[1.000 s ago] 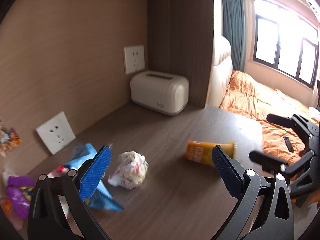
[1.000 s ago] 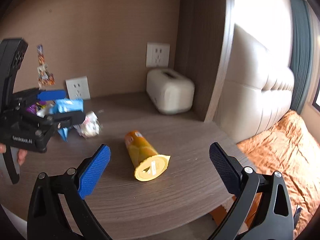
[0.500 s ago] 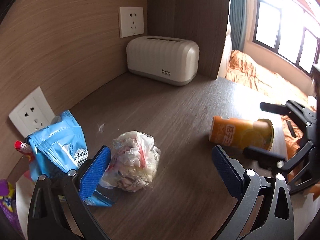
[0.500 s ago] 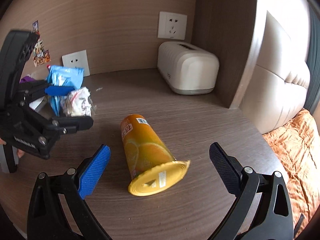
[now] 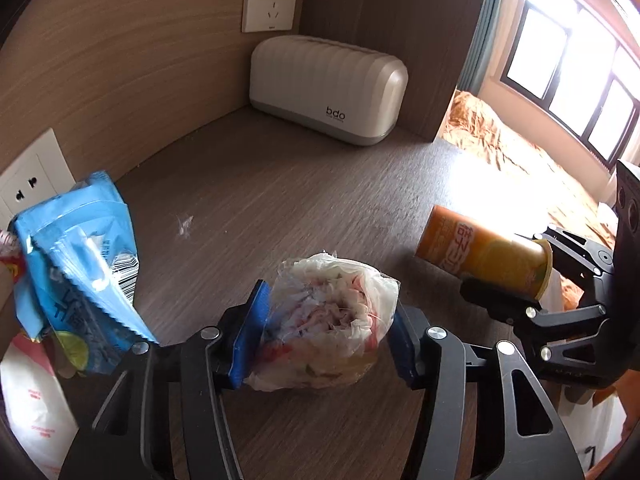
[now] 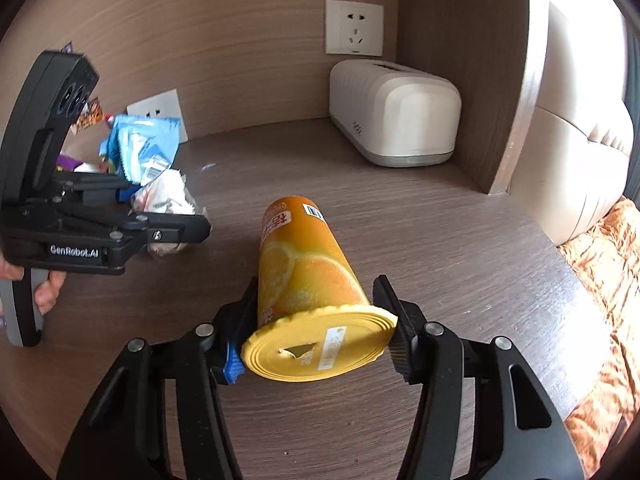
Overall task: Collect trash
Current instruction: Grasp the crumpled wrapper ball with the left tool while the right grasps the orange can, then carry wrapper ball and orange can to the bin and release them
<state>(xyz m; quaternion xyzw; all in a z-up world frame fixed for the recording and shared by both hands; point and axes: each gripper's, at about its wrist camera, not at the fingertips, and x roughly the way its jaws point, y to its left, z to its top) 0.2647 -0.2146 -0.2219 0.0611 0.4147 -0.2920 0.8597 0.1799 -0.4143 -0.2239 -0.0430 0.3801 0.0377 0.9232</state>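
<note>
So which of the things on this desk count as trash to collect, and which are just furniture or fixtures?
Trash for the job:
- crumpled plastic bag, between the closing left gripper pads
- orange cup, between the closing right gripper pads
- blue wrapper

Just there:
- white tissue box
- wall socket
- bed

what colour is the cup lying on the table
Orange with a yellow lid, orange-slice print on the cup; clearest in the right wrist view.

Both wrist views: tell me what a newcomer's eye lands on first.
The orange cup lying on its side on the wooden table, with the right tool closing around its lidded end. To its left, the left tool is closing on a crumpled plastic bag. A white tissue box sits in the back corner.
</note>
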